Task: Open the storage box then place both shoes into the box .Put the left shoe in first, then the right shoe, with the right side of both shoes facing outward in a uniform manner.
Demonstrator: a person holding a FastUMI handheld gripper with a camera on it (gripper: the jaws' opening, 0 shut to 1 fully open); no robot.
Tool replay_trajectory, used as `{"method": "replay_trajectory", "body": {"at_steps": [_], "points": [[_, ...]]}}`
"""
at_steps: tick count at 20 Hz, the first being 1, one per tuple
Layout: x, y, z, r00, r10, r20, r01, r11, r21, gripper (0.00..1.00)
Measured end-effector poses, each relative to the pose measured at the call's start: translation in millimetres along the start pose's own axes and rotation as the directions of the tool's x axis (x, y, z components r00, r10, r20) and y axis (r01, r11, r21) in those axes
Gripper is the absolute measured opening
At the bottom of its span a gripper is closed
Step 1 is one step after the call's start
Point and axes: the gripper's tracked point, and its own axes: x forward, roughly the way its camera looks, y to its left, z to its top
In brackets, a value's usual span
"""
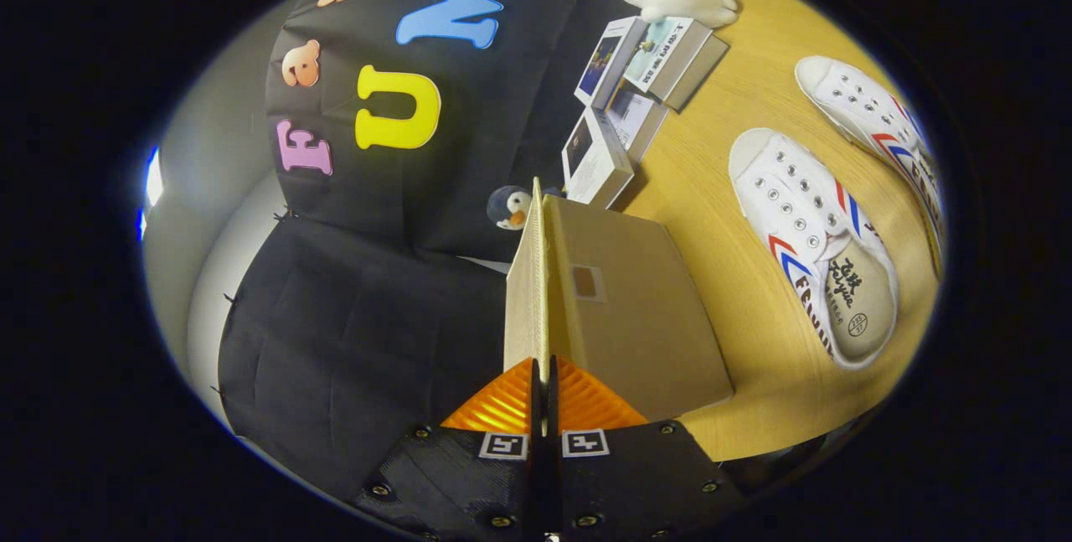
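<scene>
Your tongs (542, 383) pinch the lid (528, 291) of the storage box (636, 316), both fingers pressed on its raised edge. Opening is under way; the box interior is hidden. Both shoes remain on the desk (712, 157): one (808, 240) near the box, the other (875, 119) beyond.

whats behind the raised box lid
The claw is shut on the lid. Beyond its far edge a penguin toy peeks out; its body is covered, as is the box interior.
</scene>
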Motion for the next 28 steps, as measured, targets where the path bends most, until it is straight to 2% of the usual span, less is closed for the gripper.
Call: {"method": "replay_trajectory", "body": {"at_steps": [3, 5, 11, 17, 28], "points": [[0, 38, 4, 0.999, 0.043, -0.010, -0.044, 0.997, -0.059, 0.01], [0, 60, 7, 0.999, 0.041, -0.002, -0.041, 0.991, -0.126, 0.01], [22, 126, -14, 0.997, 0.074, -0.032, -0.080, 0.954, -0.288, 0.01], [50, 158, -44, 0.995, 0.078, -0.059, -0.096, 0.910, -0.404, 0.01], [95, 190, -94, 0.994, 0.050, -0.099, -0.095, 0.846, -0.524, 0.01]]}}
